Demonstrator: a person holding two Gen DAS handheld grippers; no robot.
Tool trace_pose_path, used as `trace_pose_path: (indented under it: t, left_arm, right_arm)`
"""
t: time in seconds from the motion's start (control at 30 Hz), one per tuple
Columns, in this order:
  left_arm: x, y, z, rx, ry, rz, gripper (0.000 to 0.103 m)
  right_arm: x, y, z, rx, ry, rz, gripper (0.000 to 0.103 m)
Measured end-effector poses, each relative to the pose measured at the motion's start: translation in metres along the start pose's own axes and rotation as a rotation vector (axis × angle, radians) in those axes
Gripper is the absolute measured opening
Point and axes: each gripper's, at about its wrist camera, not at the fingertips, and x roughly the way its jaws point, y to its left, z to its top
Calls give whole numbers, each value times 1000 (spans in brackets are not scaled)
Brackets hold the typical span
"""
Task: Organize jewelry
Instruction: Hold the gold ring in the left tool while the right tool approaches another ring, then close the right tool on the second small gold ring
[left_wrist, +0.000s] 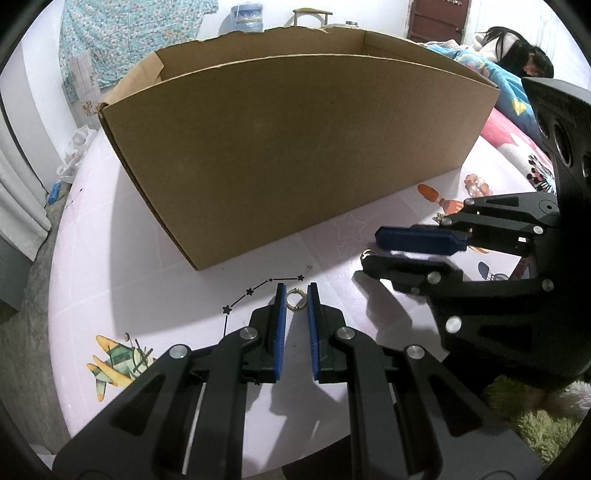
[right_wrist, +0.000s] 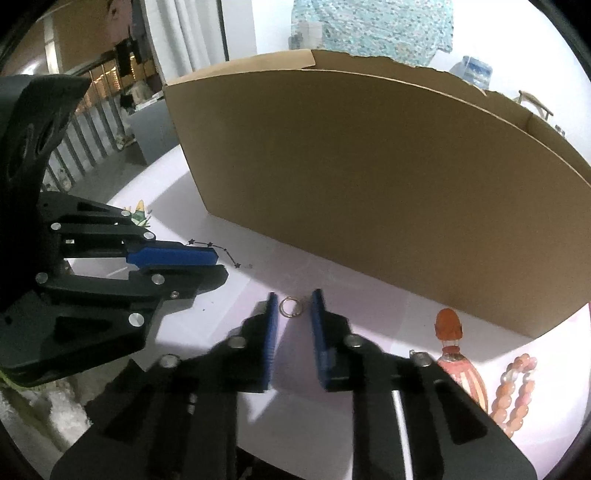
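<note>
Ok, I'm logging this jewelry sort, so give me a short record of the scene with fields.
left gripper: shut on gold ring
right gripper: silver ring between fingers, contact unclear
cardboard box: open-topped, behind both rings
bead bracelet: on table, right of right gripper

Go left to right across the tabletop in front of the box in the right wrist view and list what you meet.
left gripper → small ring → orange hair clip → pink bead bracelet
</note>
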Motion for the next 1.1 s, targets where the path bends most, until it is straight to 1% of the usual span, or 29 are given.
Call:
trace_pose_path:
  t: [0.07,0.43,0.8,1.1]
  left_arm:
    - [0,0,0,2,-1,1,10]
    - [-1,2,-2,-5,-14,-4,10]
    - [-8,4,-4,0,-34,-14,10]
    - [-19,5,-5,11,-50,-17,10]
  right_arm:
    - [-2,-2,-1,2,2,7,10]
    - [-10,-6,-3,22,-15,24,10]
    - [-21,-13,-4,53,-33,1,10]
    - [-23,-9,-5,65,-40,-8,10]
